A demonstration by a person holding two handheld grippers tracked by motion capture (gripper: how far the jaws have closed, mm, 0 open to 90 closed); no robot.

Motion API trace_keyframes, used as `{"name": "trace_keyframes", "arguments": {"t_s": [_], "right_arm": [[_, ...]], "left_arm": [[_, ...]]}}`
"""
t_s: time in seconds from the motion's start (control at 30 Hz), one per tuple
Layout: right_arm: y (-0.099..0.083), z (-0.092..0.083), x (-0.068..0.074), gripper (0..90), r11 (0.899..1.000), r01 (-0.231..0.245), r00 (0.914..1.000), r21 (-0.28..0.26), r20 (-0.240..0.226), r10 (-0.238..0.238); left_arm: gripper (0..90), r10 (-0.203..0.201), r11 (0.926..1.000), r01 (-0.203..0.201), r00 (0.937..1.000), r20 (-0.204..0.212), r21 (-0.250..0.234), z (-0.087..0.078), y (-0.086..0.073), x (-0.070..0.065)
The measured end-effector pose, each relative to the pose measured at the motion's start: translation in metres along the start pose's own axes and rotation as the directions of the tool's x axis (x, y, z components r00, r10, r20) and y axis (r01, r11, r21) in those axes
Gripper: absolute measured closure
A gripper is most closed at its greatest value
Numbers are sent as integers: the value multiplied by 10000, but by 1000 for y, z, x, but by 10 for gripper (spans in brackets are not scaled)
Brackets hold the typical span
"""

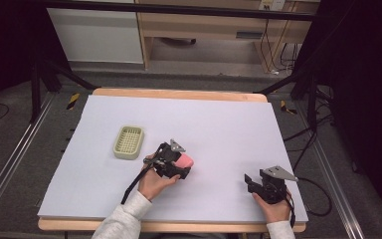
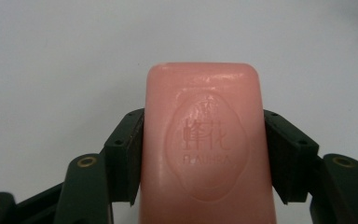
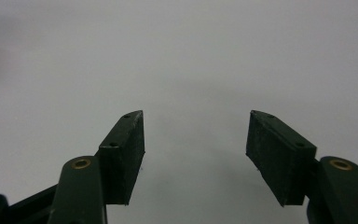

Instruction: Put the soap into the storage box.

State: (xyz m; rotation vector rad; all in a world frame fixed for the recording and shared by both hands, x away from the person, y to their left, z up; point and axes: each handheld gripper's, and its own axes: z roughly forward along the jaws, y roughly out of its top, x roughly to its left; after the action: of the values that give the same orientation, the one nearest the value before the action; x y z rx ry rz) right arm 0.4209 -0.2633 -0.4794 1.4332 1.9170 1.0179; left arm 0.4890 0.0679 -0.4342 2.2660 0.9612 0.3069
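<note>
Now the left gripper [image 2: 204,154] grips a pink soap bar [image 2: 204,140] between its jaws, mid-tabletop. Near the tabletop's front right corner, the right gripper [image 3: 196,140] has its jaws wide apart, holding nothing.

Pink soap bar [image 2: 205,149], centre of the left gripper view: embossed oval emblem on its face with two Chinese characters, reads like 蜂花, over a line of Latin capitals, faint, roughly "FLAUHRA", exact letters uncertain. High view: white label on the furniture at top edge right of centre, too small to read. Right gripper view: no text.
</note>
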Motion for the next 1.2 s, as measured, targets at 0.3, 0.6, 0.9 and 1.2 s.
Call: {"name": "trace_keyframes", "arguments": {"t_s": [0.3, 0.6, 0.9, 1.2], "right_arm": [[0, 0, 0, 362, 10000, 19, 10000, -50, 17, -18], [1, -1, 0, 361, 10000, -57, 10000, -70, -1, 57], [1, -1, 1, 361, 10000, -28, 10000, -77, 9, 29], [1, -1, 1, 357, 10000, 19, 10000, -90, 34, -19]], "left_arm": [[371, -142, 9993, 139, 9999, -75, -360, -20, 1, 8], [371, -333, 9974, 320, 9993, -180, -640, -35, -1, 18], [371, -584, 9950, 546, 9973, -436, -839, -48, -5, 32], [372, -870, 9916, 806, 9944, -607, -1014, -57, -7, 44]]}}
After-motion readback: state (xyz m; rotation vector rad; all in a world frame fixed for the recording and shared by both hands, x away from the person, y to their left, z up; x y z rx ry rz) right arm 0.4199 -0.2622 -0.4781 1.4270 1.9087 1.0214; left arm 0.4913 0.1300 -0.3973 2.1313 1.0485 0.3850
